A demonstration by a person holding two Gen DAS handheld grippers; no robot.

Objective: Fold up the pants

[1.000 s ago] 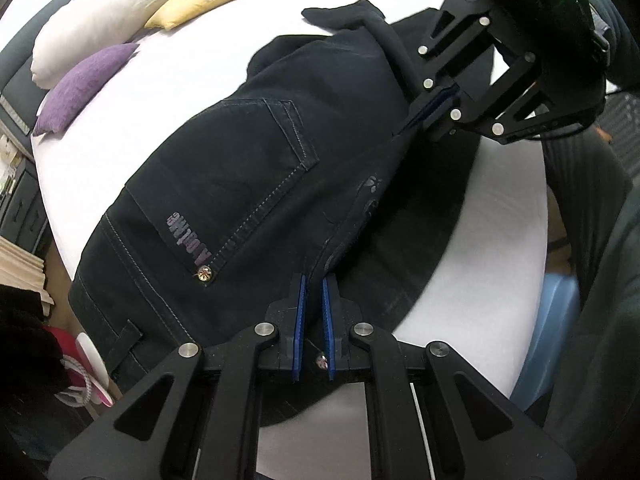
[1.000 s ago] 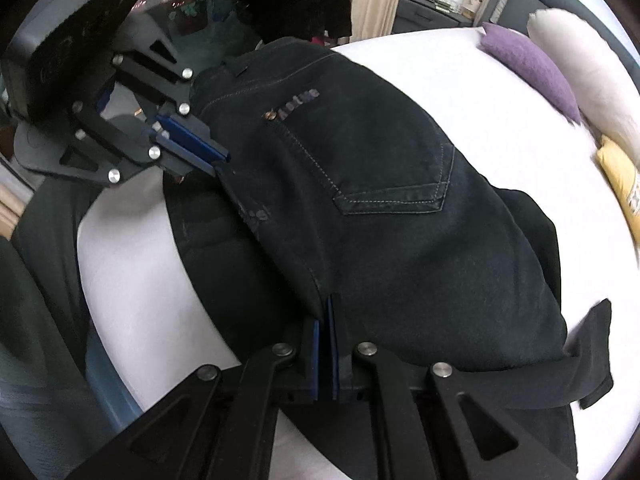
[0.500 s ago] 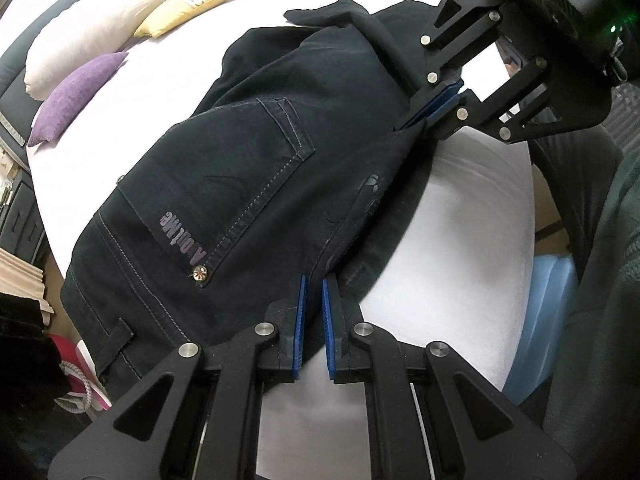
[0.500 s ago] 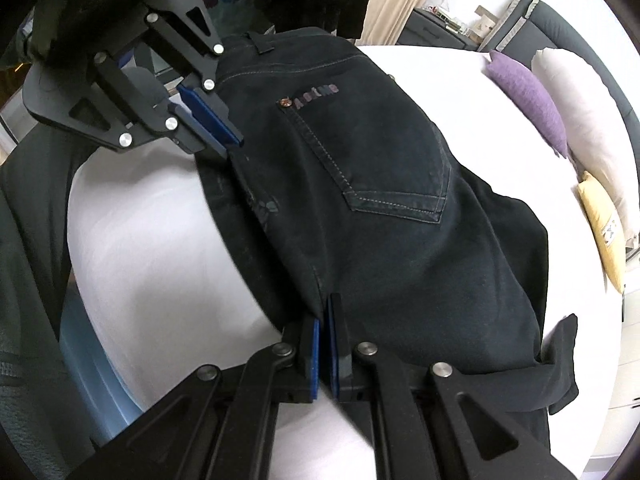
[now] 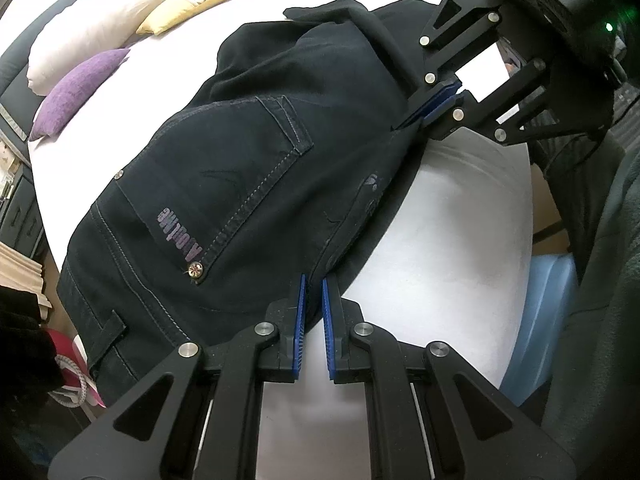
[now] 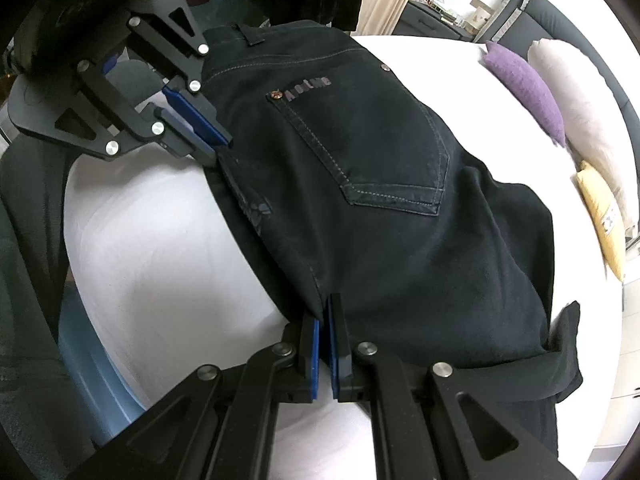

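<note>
the dark pants (image 5: pixel 248 184) lie across a white bed (image 5: pixel 448 248), filling the middle of both views, back pocket (image 6: pixel 372 152) up and waistband toward the lower left of the left wrist view. one long edge is lifted off the sheet by both claws. the left claw (image 5: pixel 313 300), bottom centre of its own view, is narrowed on that edge near the waist end; the right claw (image 6: pixel 325 328) is pinched on the same edge farther toward the legs, blue pads nearly together with denim between them. the cloth looks like heavy, limp denim: it should sag between the two holds and drag on the sheet rather than slip, and nothing about it is fragile. gripping the thick seam, as now, seems the sound place, since doubled fabric gives the pads something to bite. pillows (image 5: pixel 88 60) sit at the upper left, well apart.
</note>
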